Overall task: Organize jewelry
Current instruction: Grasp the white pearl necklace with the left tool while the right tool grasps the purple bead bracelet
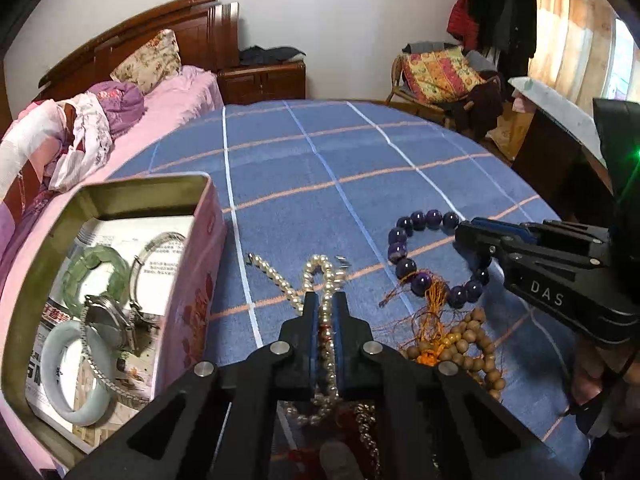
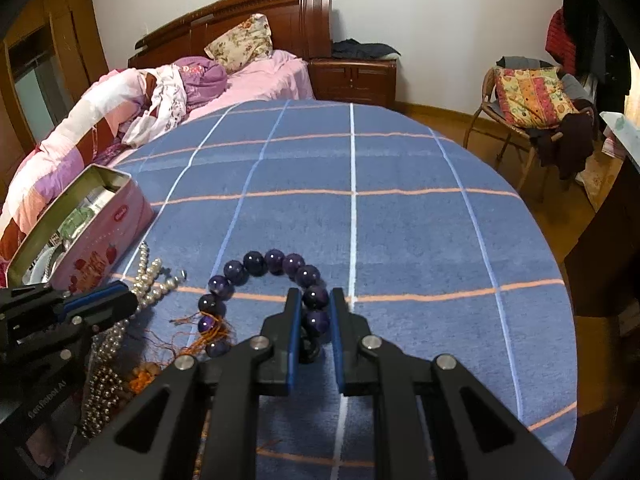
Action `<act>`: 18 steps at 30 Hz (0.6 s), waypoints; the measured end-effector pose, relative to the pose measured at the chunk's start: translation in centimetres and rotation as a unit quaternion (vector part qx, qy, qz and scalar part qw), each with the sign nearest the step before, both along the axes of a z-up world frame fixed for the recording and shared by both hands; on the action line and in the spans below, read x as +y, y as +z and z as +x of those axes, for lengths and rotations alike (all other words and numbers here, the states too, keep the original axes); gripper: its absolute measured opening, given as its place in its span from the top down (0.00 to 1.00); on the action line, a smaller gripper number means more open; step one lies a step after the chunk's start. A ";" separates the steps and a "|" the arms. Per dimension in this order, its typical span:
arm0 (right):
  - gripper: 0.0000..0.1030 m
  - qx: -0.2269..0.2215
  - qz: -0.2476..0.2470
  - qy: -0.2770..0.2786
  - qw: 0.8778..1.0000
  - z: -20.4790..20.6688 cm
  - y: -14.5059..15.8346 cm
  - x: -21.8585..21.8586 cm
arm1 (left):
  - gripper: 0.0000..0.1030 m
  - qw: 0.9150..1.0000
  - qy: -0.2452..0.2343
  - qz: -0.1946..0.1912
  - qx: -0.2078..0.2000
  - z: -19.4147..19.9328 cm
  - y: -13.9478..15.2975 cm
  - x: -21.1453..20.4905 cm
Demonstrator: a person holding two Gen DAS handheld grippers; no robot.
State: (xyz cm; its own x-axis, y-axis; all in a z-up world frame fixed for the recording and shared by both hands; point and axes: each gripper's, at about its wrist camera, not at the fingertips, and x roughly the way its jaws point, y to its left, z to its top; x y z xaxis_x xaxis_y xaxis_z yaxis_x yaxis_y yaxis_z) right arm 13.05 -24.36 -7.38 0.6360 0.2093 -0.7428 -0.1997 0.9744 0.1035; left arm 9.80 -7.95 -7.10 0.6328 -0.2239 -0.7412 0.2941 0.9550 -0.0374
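1. On the round tabletop [image 2: 400, 220], covered in a blue cloth with white and orange grid lines, loose jewelry lies bunched at the near edge, beside an open pink rectangular metal tin [image 1: 188, 280].
2. The left gripper [image 1: 325, 304] has its jaws closed on a strand of cream pearl beads [image 1: 320, 270]; the strand runs between the blue pads and back under the gripper body, where its lower part is hidden.
3. One free end of the pearls lies on the cloth toward the tin, ending in a small metal clasp too small to read clearly.
4. The right gripper [image 2: 315, 300] has its jaws set around the bracelet of large dark purple round beads [image 2: 276, 262], with two or three beads between the pads; whether the pads press on the beads I cannot tell.
5. The near part of the purple bracelet is covered by the right gripper in its own view.
6. A frayed orange thread tassel [image 1: 434, 294] crosses the purple bracelet, and a string of small tan wooden beads [image 1: 468, 340] lies just beside it, partly cut off behind the left gripper's arm.
7. Inside the tin, on printed paper, lie a pale jade bangle [image 1: 76, 372], a green segmented stone bracelet [image 1: 96, 276], a thin silver bangle [image 1: 160, 248] and a metal wristwatch [image 1: 106, 320] with a link band; the tin's near corner is cut off.
8. Dark red material under the left gripper is blurred and cannot be identified.
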 end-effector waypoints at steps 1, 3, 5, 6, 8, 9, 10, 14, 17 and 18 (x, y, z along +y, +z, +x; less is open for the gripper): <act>0.85 -0.002 0.000 0.000 1.000 0.0 0.1 0.1 | 0.95 1.000 0.001 0.004 -0.008 -0.2 0.2 -0.1; 0.85 -0.005 0.000 0.000 1.000 0.0 0.1 0.2 | 0.95 1.000 0.001 0.004 -0.017 -0.3 0.4 0.0; 0.85 -0.008 0.000 0.000 1.000 0.0 0.3 0.3 | 0.95 1.000 0.003 0.005 -0.027 -0.6 0.6 0.0; 0.85 -0.011 0.000 -0.001 1.000 -0.1 0.3 0.3 | 0.95 0.999 0.003 0.006 -0.032 -0.7 0.8 -0.1; 0.85 -0.016 0.000 0.000 1.000 -0.2 0.4 0.3 | 0.95 0.999 0.003 0.006 -0.041 -0.8 1.1 -0.1; 0.85 -0.018 0.000 0.001 1.000 -0.2 0.4 0.4 | 0.95 0.999 0.002 0.006 -0.046 -1.0 1.4 -0.1; 0.85 -0.019 -0.001 0.000 1.000 -0.2 0.5 0.4 | 0.95 0.999 0.002 0.007 -0.052 -1.1 1.6 -0.1; 0.85 -0.030 -0.002 0.002 1.000 -0.5 0.8 0.5 | 0.95 0.998 0.004 0.000 -0.068 -1.3 2.5 0.5; 0.85 -0.044 -0.004 0.004 0.999 -0.9 1.3 0.7 | 0.95 0.997 0.009 -0.005 -0.076 -1.4 3.2 1.0; 0.85 -0.048 -0.005 0.005 0.999 -1.0 1.5 1.0 | 0.95 0.997 0.011 -0.010 -0.079 -1.5 3.4 1.3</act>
